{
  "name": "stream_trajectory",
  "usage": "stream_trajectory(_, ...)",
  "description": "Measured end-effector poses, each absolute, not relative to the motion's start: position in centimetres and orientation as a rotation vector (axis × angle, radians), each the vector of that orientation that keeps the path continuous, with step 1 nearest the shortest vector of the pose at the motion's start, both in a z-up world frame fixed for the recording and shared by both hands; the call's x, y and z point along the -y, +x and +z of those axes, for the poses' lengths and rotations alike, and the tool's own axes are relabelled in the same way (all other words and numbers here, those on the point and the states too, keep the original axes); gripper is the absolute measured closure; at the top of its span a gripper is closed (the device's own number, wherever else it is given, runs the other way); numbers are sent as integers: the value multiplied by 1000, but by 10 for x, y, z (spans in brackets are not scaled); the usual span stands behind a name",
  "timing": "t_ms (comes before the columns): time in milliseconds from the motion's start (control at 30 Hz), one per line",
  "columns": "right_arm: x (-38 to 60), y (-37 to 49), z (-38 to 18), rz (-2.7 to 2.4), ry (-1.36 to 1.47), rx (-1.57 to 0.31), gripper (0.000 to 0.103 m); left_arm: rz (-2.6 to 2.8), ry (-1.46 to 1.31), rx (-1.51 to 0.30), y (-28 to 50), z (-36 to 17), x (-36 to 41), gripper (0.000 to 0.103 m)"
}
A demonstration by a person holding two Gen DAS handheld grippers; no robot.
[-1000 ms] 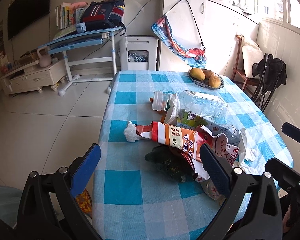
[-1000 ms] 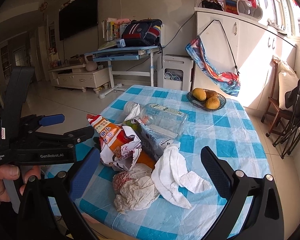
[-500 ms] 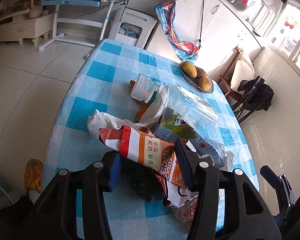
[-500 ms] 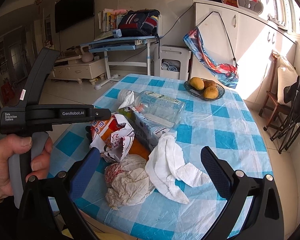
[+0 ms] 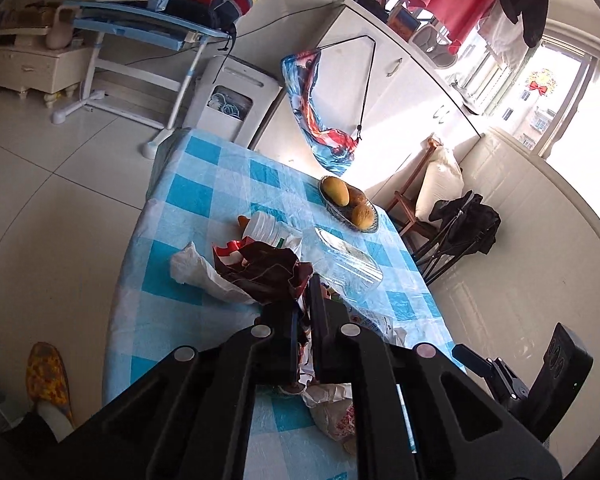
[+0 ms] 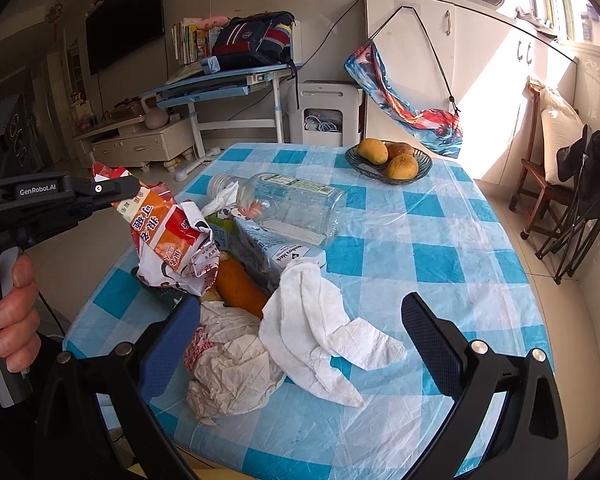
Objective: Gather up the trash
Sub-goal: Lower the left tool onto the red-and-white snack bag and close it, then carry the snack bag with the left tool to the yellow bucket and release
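Note:
My left gripper (image 5: pixel 302 312) is shut on the orange and red snack bag (image 5: pixel 266 274) and holds it lifted above the table; the right wrist view shows the bag (image 6: pixel 168 236) hanging from that gripper (image 6: pixel 128 190). My right gripper (image 6: pixel 300 336) is open and empty, low over the near trash: a white tissue (image 6: pixel 320 332) and a crumpled paper wrapper (image 6: pixel 230 372). A clear plastic bottle (image 6: pixel 292 208), a milk carton (image 6: pixel 276 250) and an orange peel (image 6: pixel 240 286) lie in the pile on the blue checked tablecloth (image 6: pixel 440 256).
A bowl of mangoes (image 6: pixel 388 158) stands at the table's far side. A white bag (image 5: pixel 196 272) and a small lidded jar (image 5: pixel 266 232) lie by the left edge. A chair with a black bag (image 6: pixel 584 184) stands at the right. A slippered foot (image 5: pixel 46 380) is on the floor.
My left gripper closed on the snack bag and lifted it off the pile, tilting as it rose. My right gripper stayed open and drifted slightly closer to the tissue.

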State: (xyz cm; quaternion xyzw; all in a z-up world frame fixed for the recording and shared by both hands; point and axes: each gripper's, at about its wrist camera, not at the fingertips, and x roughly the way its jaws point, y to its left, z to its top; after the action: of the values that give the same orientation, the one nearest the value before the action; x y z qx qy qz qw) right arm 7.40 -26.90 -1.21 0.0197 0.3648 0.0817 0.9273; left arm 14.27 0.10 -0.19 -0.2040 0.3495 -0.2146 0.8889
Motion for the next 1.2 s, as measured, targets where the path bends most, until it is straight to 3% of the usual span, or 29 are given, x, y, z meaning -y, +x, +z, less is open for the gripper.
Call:
stream_trajectory(300, 269, 82, -16, 159, 65, -761, 6, -437, -404, -750, 136, -11, -6, 96)
stream_trajectory(433, 268, 90, -22, 163, 86, -783, 6, -410, -388, -815, 146, -25, 4, 79)
stream_trajectory(533, 267, 93, -24, 168, 95, -791, 7, -405, -386, -849, 152, -40, 13, 78)
stream_trajectory(567, 267, 94, -25, 170, 98, -795, 11, -413, -387, -851, 152, -42, 16, 79)
stream_trajectory(633, 269, 96, -28, 183, 112, -815, 27, -434, -364, -840, 151, -41, 21, 94)
stream_trajectory(700, 272, 97, -32, 197, 137, -839, 58, -447, -349, -815, 147, -36, 23, 97)
stream_trajectory(800, 281, 95, -30, 198, 180, -837, 81, -463, -350, -777, 140, -25, 20, 98)
stream_trajectory(967, 297, 82, -15, 185, 238, -776, 95, -509, -382, -696, 121, 0, 4, 99)
stream_trajectory(1200, 312, 70, -1, 211, 310, -742, 98, -530, -388, -632, 84, 25, -17, 99)
